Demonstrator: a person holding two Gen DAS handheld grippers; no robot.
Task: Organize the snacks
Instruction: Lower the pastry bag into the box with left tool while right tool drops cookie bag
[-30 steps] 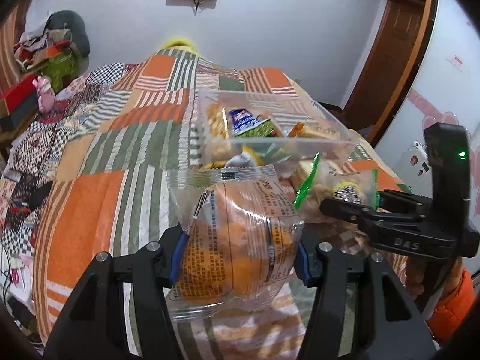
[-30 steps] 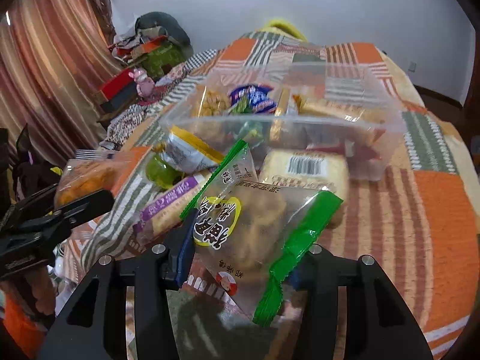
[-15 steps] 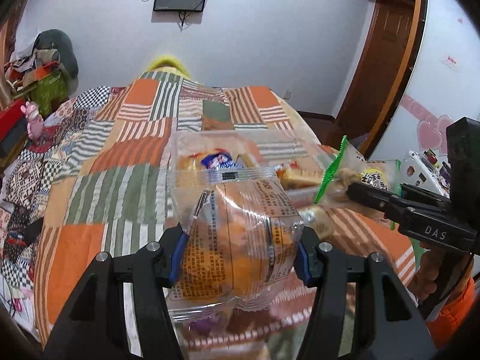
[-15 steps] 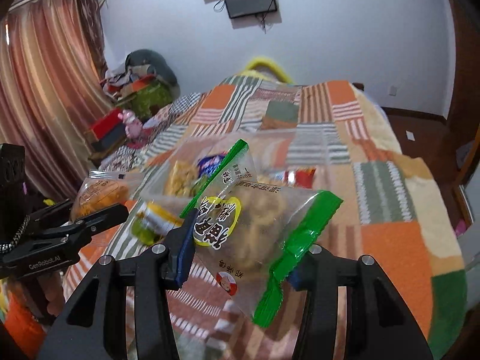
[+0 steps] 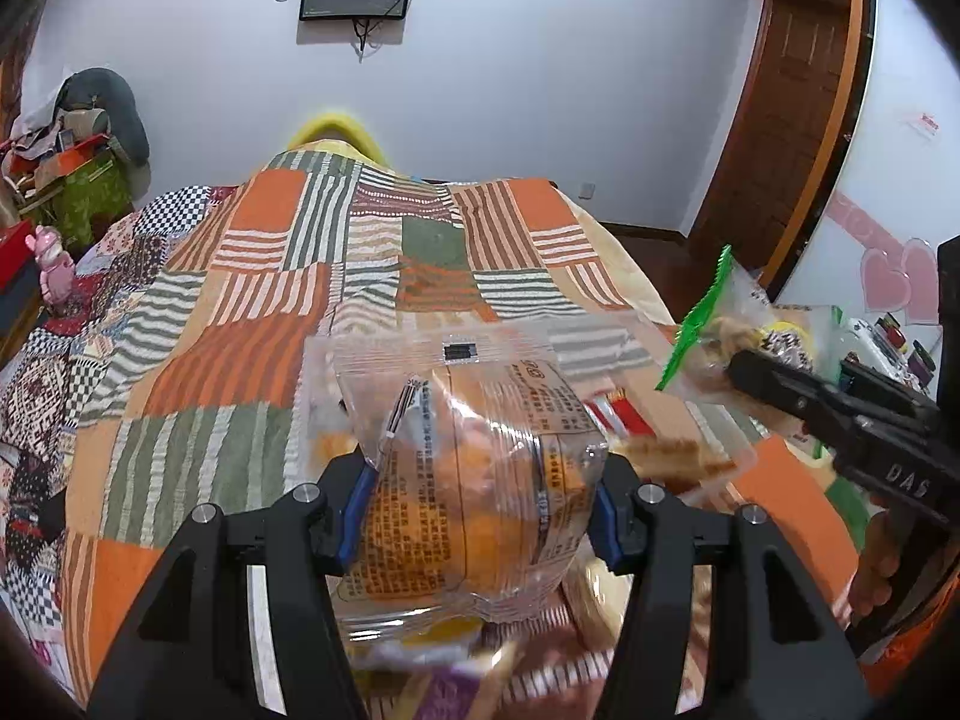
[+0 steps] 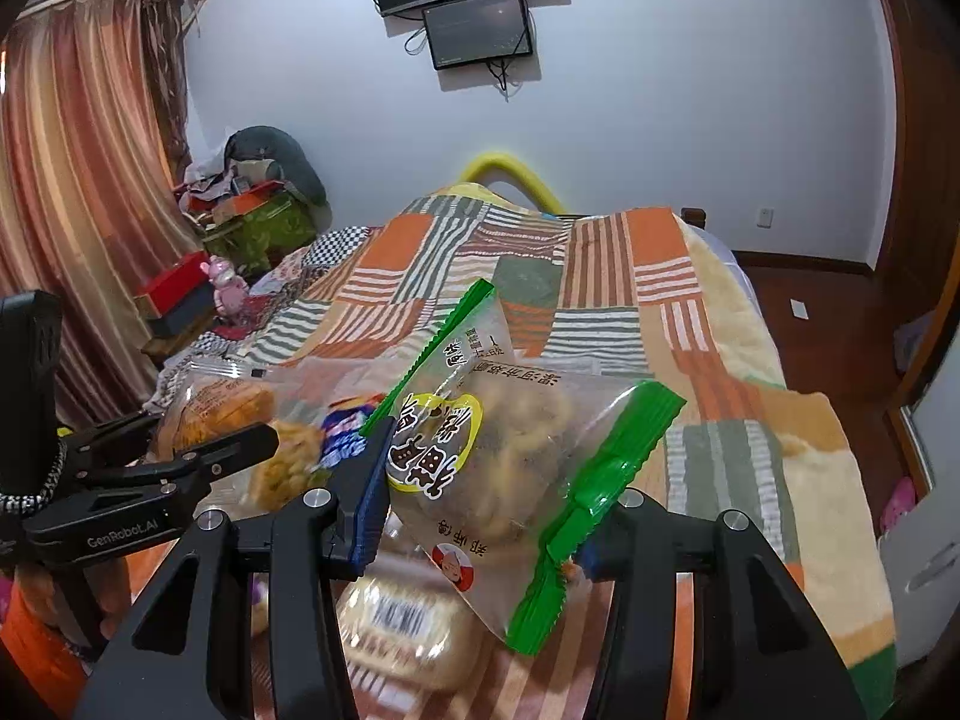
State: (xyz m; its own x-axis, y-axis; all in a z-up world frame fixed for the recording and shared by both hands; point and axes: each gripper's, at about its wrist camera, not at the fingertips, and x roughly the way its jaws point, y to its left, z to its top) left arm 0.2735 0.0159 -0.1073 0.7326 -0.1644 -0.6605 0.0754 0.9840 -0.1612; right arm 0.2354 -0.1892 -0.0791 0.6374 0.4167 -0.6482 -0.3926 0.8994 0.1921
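My left gripper [image 5: 480, 504] is shut on a clear packet with an orange bun [image 5: 474, 468] and holds it up over the bed. My right gripper [image 6: 480, 504] is shut on a clear green-edged snack bag [image 6: 498, 450], also lifted. Each gripper shows in the other's view: the right one [image 5: 756, 372] with its bag [image 5: 714, 324], the left one [image 6: 240, 438] with its bun packet [image 6: 222, 405]. A clear plastic snack box [image 5: 690, 456] lies below and behind the packets, mostly hidden. Loose snacks lie under the grippers, among them a barcoded bread packet [image 6: 408, 630].
A patchwork quilt [image 5: 270, 312] covers the bed. A red box and pink toy [image 6: 222, 288] sit by the curtain on the left. A wooden door [image 5: 786, 138] and white cabinet [image 5: 900, 180] stand to the right. A screen [image 6: 480, 30] hangs on the far wall.
Both grippers have risen with their packets and tilted upward. The snack box and loose snacks have dropped low in both views and are now largely hidden behind the held packets.
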